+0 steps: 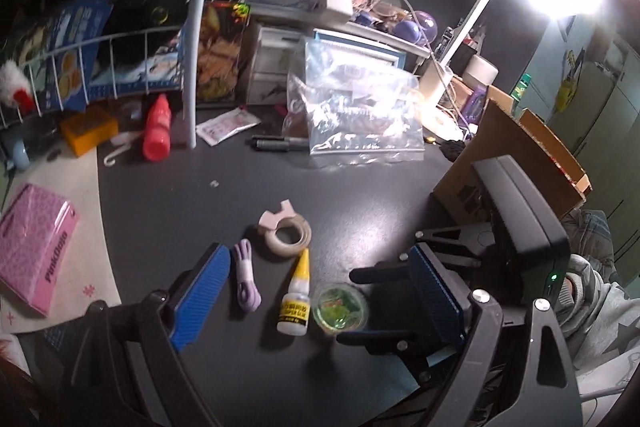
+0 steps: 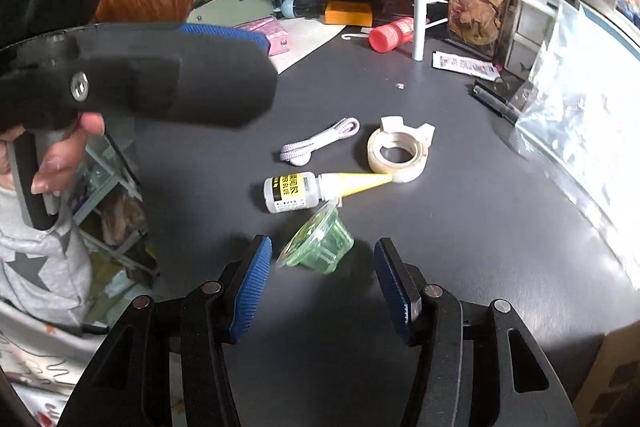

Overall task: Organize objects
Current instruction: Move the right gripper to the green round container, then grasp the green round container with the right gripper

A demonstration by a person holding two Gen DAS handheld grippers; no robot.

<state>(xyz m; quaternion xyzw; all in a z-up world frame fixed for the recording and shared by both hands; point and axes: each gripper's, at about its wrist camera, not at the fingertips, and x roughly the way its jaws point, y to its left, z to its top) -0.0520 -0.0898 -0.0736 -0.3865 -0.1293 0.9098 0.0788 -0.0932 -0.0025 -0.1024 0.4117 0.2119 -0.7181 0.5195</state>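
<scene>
On the dark table lie a purple cord (image 1: 246,279), a tape roll (image 1: 286,231), a yellow-tipped glue bottle (image 1: 295,301) and a small green clear cup (image 1: 340,309). My left gripper (image 1: 320,295) hangs open and wide above them, with the cord, the bottle and the cup between its blue pads (image 1: 204,291) and none of them touched. My right gripper (image 2: 323,291) is open. The green cup (image 2: 320,247) sits tilted just ahead of its fingertips, and neither pad touches it. The glue bottle (image 2: 296,191), tape roll (image 2: 400,157) and cord (image 2: 320,141) lie beyond the cup.
A clear zip bag (image 1: 360,115) and black markers (image 1: 280,143) lie at the back. A cardboard box (image 1: 520,163) stands right. A red bottle (image 1: 157,131), a white pole (image 1: 196,47) and a wire rack (image 1: 100,67) crowd the left. A pink packet (image 1: 32,251) lies at the left edge.
</scene>
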